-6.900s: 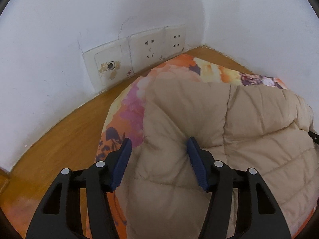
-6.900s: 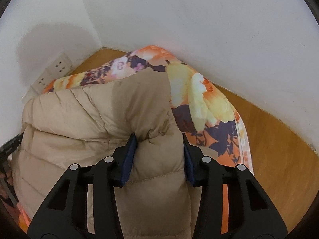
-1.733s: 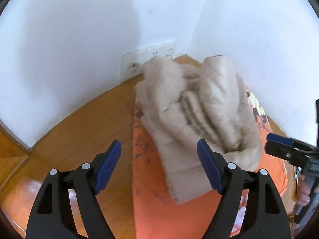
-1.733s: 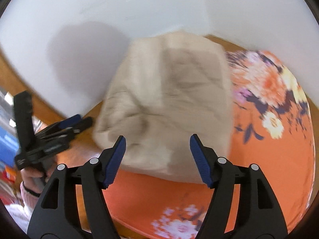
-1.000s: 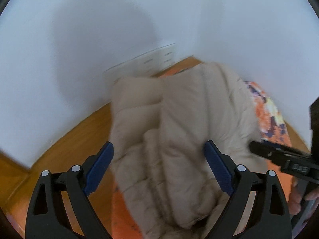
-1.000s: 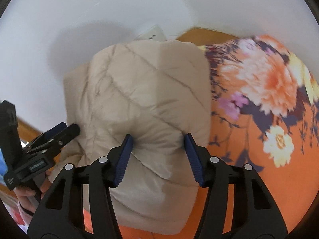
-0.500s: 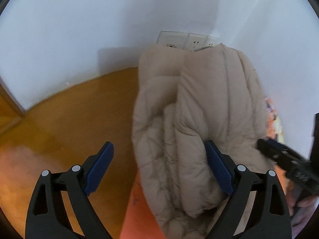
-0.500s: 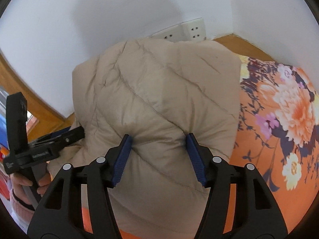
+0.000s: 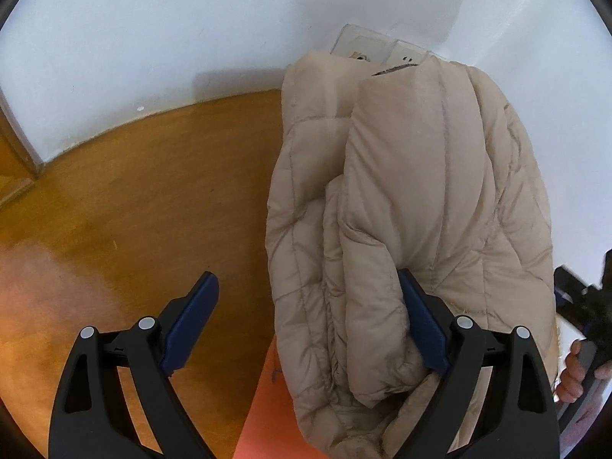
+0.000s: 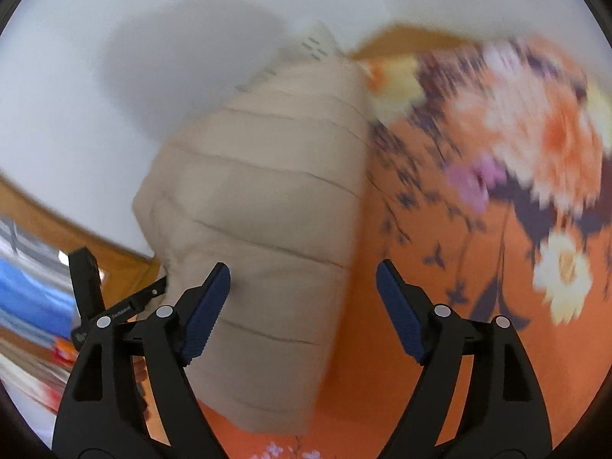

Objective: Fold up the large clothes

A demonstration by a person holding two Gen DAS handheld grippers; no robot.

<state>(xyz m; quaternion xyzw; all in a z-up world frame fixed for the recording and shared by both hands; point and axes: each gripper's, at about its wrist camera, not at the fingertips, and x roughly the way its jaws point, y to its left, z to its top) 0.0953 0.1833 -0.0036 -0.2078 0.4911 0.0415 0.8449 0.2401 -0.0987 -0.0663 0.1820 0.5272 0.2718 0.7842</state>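
Left tool (image 9: 306, 321) – fingers spread wide, clamped on nothing. Its right blue pad (image 9: 422, 325) presses against the side of the beige quilted jacket (image 9: 405, 206); the left pad sits apart over the wooden floor (image 9: 134, 199).

Jacket is folded into a thick bundle, several puffy layers stacked, the layered edges facing the left camera. It lies on the orange floral cloth (image 10: 478, 199), at the cloth's edge beside the bare floor. The far end of the bundle reaches up against the white wall (image 9: 153, 26) and partly covers the wall socket plates (image 9: 376, 48).

Right tool (image 10: 304, 306) – also spread wide, gripping nothing. Its left pad overlaps the near edge of the jacket in the right wrist view; can't tell if it touches. Its right pad hangs over bare orange cloth beside the bundle. That view is motion-blurred, especially the flower print at right.

In the right wrist view the left tool shows as a black frame at the lower left edge, just beside the jacket. In the left wrist view the right tool's black body and the person's fingers (image 9: 573, 373) around it show at the far right edge, near the jacket.
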